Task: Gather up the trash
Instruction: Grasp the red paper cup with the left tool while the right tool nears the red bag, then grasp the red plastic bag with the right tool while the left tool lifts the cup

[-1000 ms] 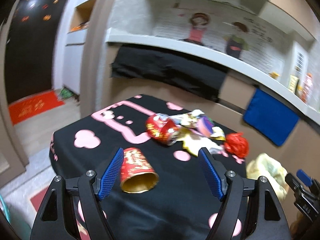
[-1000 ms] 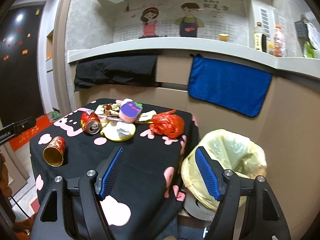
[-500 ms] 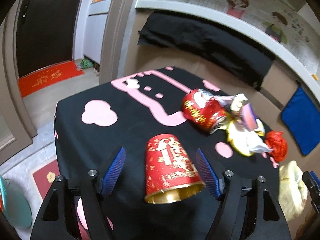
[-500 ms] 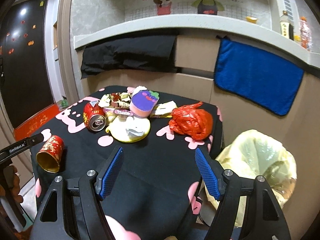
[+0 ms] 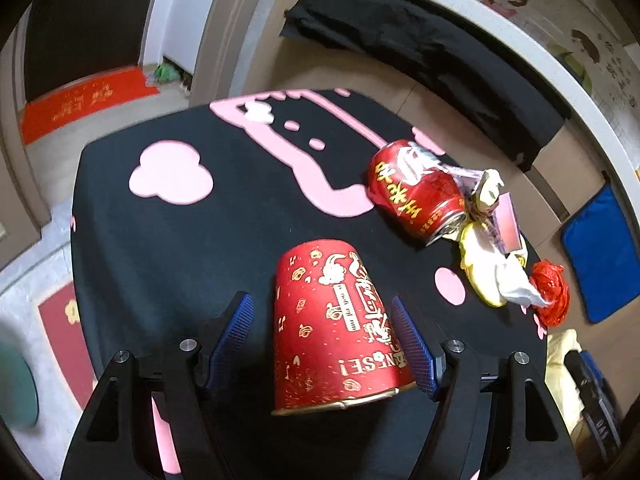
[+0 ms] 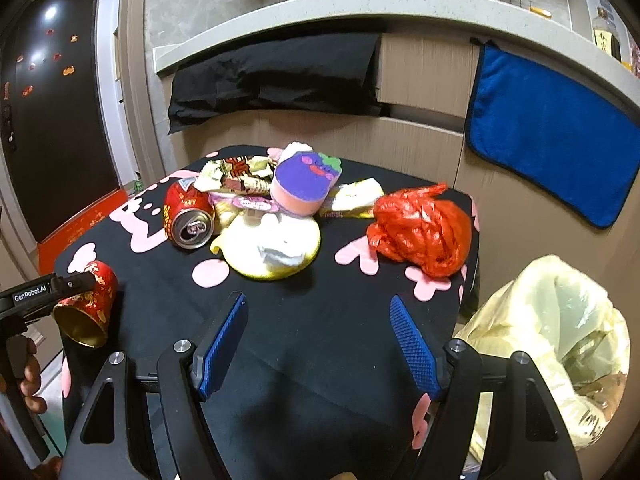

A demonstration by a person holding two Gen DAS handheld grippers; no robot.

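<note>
The left gripper (image 5: 322, 330) straddles a red paper cup (image 5: 338, 326) lying on its side at the left edge of the black tablecloth (image 5: 224, 240), mouth towards the camera; its jaws have just been closing a little yet stand wide, with a gap on the left and the right pad close beside the cup. Next along lie a red can (image 6: 187, 215), a yellow plate (image 6: 272, 248) of wrappers and a crumpled red bag (image 6: 422, 236). The right gripper (image 6: 318, 334) hangs wide open and empty. A yellow bin bag (image 6: 548, 340) stands off the table's right edge.
</note>
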